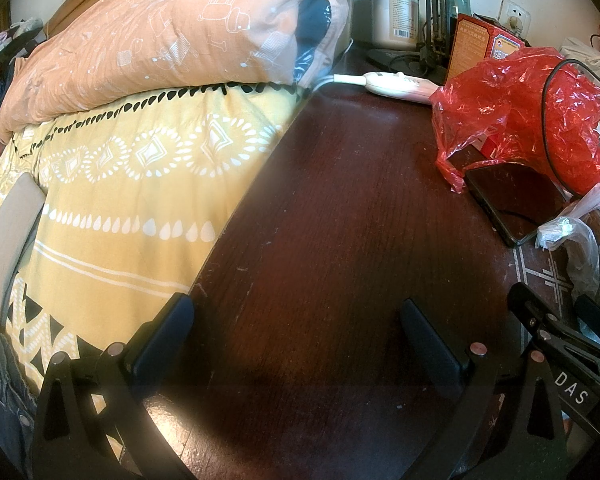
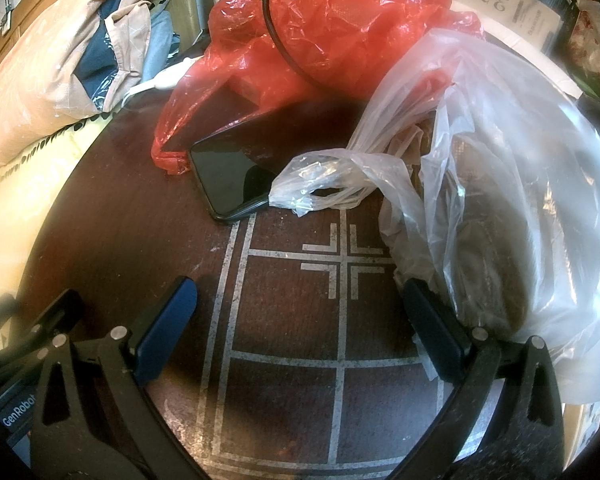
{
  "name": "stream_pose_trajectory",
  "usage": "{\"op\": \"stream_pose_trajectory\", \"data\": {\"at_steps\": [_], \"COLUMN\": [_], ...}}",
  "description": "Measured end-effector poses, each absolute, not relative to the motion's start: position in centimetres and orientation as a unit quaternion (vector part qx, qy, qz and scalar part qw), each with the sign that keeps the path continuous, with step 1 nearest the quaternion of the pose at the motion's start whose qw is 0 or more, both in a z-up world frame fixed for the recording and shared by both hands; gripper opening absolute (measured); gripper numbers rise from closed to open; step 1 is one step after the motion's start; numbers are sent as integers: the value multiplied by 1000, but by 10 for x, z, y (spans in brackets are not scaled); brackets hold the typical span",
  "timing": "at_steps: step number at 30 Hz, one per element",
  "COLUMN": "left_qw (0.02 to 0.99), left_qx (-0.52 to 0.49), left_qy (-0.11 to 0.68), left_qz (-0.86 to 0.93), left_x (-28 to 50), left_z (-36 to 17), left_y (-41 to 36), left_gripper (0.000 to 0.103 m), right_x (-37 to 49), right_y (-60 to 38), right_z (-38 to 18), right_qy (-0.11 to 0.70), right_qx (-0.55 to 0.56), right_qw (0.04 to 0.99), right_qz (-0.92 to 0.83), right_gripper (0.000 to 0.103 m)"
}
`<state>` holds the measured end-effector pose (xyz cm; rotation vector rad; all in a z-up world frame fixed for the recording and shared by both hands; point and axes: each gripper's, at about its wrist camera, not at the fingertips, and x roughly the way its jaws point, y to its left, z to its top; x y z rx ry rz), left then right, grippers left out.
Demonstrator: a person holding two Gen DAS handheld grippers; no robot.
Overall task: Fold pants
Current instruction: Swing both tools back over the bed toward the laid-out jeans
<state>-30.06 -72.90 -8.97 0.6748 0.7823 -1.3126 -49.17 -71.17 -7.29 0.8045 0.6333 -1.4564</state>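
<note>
Left gripper (image 1: 296, 332) and right gripper (image 2: 300, 316) both gape wide, empty, over the dark tabletop (image 1: 340, 200); the right's outer finger perhaps brushes the clear plastic bag (image 2: 520, 200).

- Denim fabric (image 1: 4, 380), left of the left gripper (image 1: 296, 332), runs off the frame's edge; its full shape cannot be told.
- The red bag (image 2: 340, 20) covers the far end of the phone (image 2: 228, 168) ahead of the right gripper (image 2: 300, 312).
- The clear bag (image 2: 520, 200) (cloudy, beside the right finger) blurs its dark contents.
</note>
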Motion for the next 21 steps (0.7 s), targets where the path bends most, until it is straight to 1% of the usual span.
{"op": "stream_pose_trajectory", "data": {"at_steps": [7, 10, 13, 15, 18, 21], "left_qw": [664, 660, 699, 721, 756, 801], "left_qx": [307, 316, 311, 291, 271, 237], "left_qy": [345, 339, 300, 297, 292, 269], "left_qz": [-588, -592, -570, -554, -519, -479], "left_x": [-301, -296, -285, -267, -238, -198], "left_z": [-89, -86, -66, -51, -29, 6], "left_y": [-730, -718, -686, -660, -620, -552], "left_gripper": [103, 103, 103, 103, 103, 103], "right_x": [-492, -488, -482, -475, -465, -457], "right_y": [-712, -714, -708, -694, -669, -633], "right_z": [-73, -73, -72, -65, -44, -15], "right_qy": [278, 291, 303, 306, 298, 269], "right_qx": [351, 349, 335, 320, 283, 265], "right_qw": [630, 646, 669, 684, 711, 757], "right_qz": [-634, -613, -590, -580, -571, -533], "right_gripper": [103, 103, 103, 103, 103, 103]}}
